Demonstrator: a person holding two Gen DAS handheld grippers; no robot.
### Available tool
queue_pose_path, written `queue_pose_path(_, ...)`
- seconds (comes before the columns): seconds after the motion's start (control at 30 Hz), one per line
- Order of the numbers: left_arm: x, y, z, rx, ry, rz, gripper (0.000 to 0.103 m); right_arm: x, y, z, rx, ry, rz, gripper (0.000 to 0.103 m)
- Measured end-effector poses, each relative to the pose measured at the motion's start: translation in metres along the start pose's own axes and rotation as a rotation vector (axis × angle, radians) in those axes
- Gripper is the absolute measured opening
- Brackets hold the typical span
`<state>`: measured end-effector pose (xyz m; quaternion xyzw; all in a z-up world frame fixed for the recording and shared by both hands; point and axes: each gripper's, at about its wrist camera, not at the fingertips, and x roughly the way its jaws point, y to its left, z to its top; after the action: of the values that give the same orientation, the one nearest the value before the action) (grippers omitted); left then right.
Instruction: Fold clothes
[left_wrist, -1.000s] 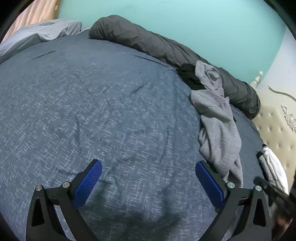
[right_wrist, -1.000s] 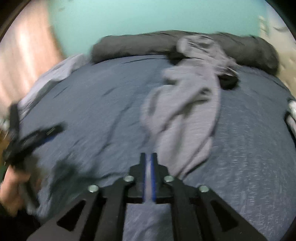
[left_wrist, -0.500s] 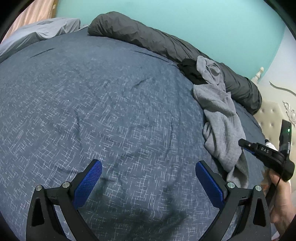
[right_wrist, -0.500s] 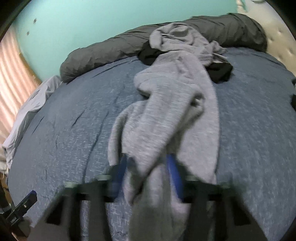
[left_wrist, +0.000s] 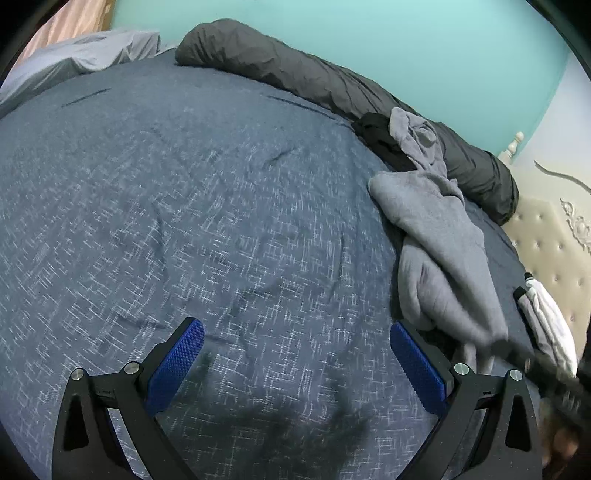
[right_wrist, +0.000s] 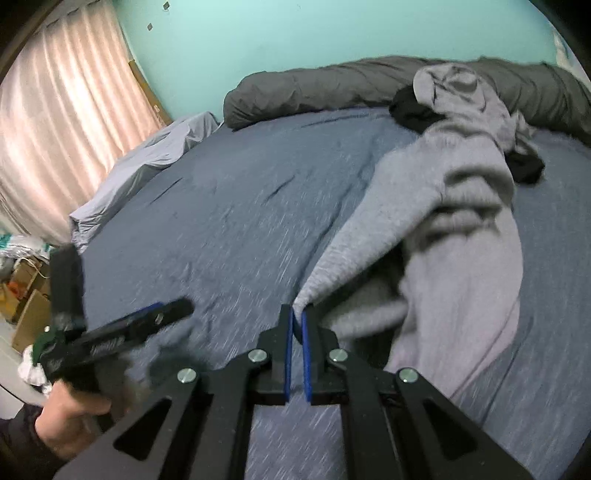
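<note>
a bedroom with a turquoise wall (right_wrist: 280, 40), pink curtains (right_wrist: 62, 118) and a wide bed (left_wrist: 184, 206) under a navy cover flecked with white. the right gripper (right_wrist: 297, 314) has its blue pads nearly together, pinching a tip of the grey garment (right_wrist: 458, 229) at the fingertips; the cloth runs taut from that pinch up and to the right, toward its bunched body, which lies on the right half of the bed. in the left wrist view the same gripper shows only as a dark blur at the lower right edge, against the garment's near end. the left gripper (left_wrist: 295, 354) hovers over bare cover with its blue pads (left_wrist: 177, 365) wide apart and nothing between them; from the right wrist view it appears at lower left (right_wrist: 159, 314), gripped by a hand (right_wrist: 70, 410) in a dark sleeve. the garment's far end, perhaps a hood, rests against a long dark grey bolster (left_wrist: 332, 85) that runs along the wall. a black piece of clothing (left_wrist: 380, 138) lies tucked under that far end, touching both it and the bolster. a pale grey sheet (right_wrist: 147, 158) is heaped at the bed's far left corner, below the curtains. a tufted cream headboard (left_wrist: 550, 236) stands on the right, with a white and grey bundle (left_wrist: 546, 314) lying just before it. cardboard boxes (right_wrist: 26, 295) sit on the floor beyond the left edge of the bed.
</note>
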<state>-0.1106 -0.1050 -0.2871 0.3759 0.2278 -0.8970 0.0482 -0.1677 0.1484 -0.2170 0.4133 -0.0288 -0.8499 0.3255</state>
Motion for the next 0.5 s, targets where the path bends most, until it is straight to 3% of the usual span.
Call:
queue_pose_path(0.13,-0.005,0.004,0.002,-0.004,-0.014,-0.003,0.103,-0.008,0.011,-0.030,-0.028,0.034,0.033,0.004)
queue_pose_path(0.23,-0.005,0.006,0.004,-0.006,-0.017,-0.002,0.103,-0.010,0.018,-0.041,-0.066,0.077,0.007,0.004)
queue_pose_path(0.37,-0.002,0.007,0.005,0.000,-0.018,-0.003,0.103,-0.028,-0.003,-0.031,0.016,0.035,-0.011,0.007)
queue_pose_path(0.43,0.001,0.007,0.005,0.001,-0.015,0.002,0.103,-0.044,-0.017,-0.020,0.042,-0.027,-0.024,0.009)
queue_pose_path(0.47,0.003,0.008,0.005,-0.002,-0.012,0.002,0.103,-0.051,-0.026,-0.013,0.054,-0.056,-0.036,0.012)
queue_pose_path(0.5,0.005,0.008,0.006,-0.006,-0.008,0.003,0.103,-0.059,-0.035,-0.007,0.066,-0.085,-0.048,0.030)
